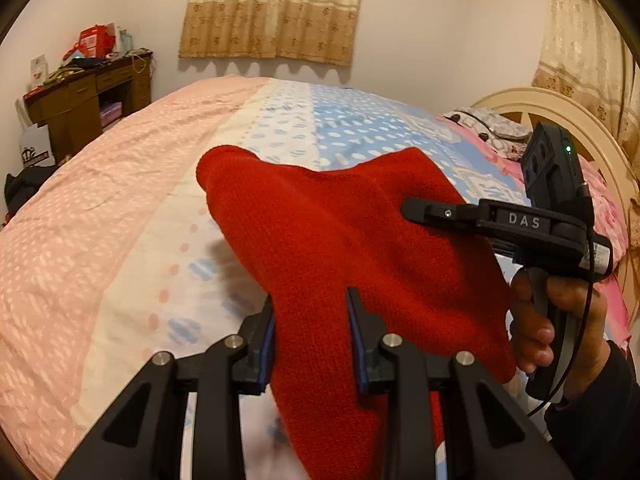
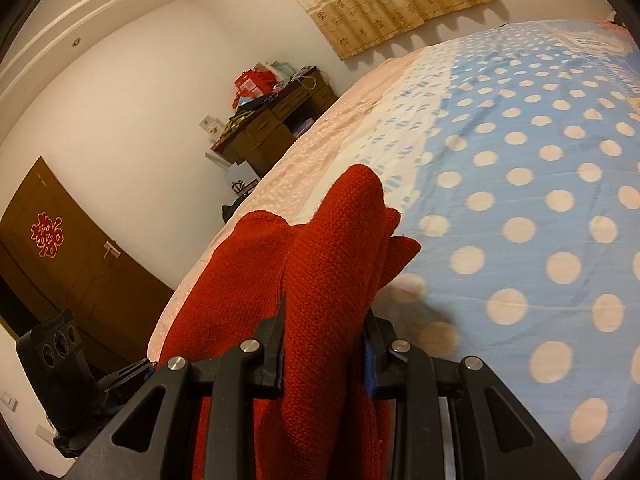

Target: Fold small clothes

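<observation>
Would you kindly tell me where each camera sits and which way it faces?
Left wrist: on the left gripper, looking across the patterned bedspread toward the beige curtain; the person's hand shows.
Right wrist: on the right gripper, facing the brown wooden desk; no body.
Shared: the red knitted garment, clamped by both grippers.

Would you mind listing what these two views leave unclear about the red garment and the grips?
- Left wrist view: red garment runs past the bottom edge; its kind is unclear.
- Right wrist view: right gripper pads buried in folds.
- Right wrist view: left gripper jaws hidden behind cloth.
</observation>
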A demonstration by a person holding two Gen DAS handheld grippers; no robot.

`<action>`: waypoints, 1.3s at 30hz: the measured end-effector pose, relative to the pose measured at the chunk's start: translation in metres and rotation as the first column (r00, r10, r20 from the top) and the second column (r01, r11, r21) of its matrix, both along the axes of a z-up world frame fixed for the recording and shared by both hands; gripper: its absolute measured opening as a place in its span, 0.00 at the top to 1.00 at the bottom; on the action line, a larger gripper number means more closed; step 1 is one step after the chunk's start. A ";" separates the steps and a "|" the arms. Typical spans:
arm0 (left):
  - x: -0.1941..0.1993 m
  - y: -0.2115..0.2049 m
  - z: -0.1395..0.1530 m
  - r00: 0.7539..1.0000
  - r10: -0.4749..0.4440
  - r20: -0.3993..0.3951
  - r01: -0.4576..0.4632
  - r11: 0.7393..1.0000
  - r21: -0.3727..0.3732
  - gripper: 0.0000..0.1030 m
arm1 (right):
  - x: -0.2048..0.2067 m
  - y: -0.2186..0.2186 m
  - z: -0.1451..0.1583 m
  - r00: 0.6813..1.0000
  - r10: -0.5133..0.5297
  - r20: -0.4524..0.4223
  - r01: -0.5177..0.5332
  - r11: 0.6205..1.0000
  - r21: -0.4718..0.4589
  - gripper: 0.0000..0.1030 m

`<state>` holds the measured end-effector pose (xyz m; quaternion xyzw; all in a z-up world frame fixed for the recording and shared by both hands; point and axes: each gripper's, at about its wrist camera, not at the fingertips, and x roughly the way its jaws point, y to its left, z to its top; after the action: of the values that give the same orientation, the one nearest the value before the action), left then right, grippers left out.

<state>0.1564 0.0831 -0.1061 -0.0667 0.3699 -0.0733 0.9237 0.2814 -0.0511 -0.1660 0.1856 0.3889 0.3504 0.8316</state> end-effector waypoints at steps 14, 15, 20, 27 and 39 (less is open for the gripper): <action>-0.011 0.049 -0.014 0.996 0.093 -0.015 -0.093 0.996 -0.001 0.69 | 0.008 0.068 -0.011 0.995 0.096 -0.021 -0.097 0.995 -0.026 0.72; -0.012 0.052 -0.014 0.995 0.099 -0.016 -0.099 0.995 -0.002 0.69 | 0.008 0.073 -0.011 0.994 0.103 -0.022 -0.104 0.994 -0.027 0.72; -0.013 0.066 -0.021 0.991 0.133 -0.028 -0.133 0.991 -0.008 0.69 | 0.010 0.095 -0.014 0.990 0.137 -0.028 -0.138 0.990 -0.042 0.72; -0.014 0.076 -0.027 0.988 0.148 -0.035 -0.148 0.989 0.002 0.69 | 0.013 0.113 -0.022 0.986 0.161 -0.053 -0.163 0.986 -0.036 0.72; -0.023 0.084 -0.040 0.988 0.148 -0.053 -0.148 0.989 0.001 0.69 | 0.022 0.121 -0.033 0.983 0.163 -0.086 -0.166 0.986 -0.034 0.72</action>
<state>0.1334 0.1667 -0.1463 -0.0974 0.3882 -0.0035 0.9164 0.3029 0.0702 -0.1992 0.1501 0.4442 0.4018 0.7866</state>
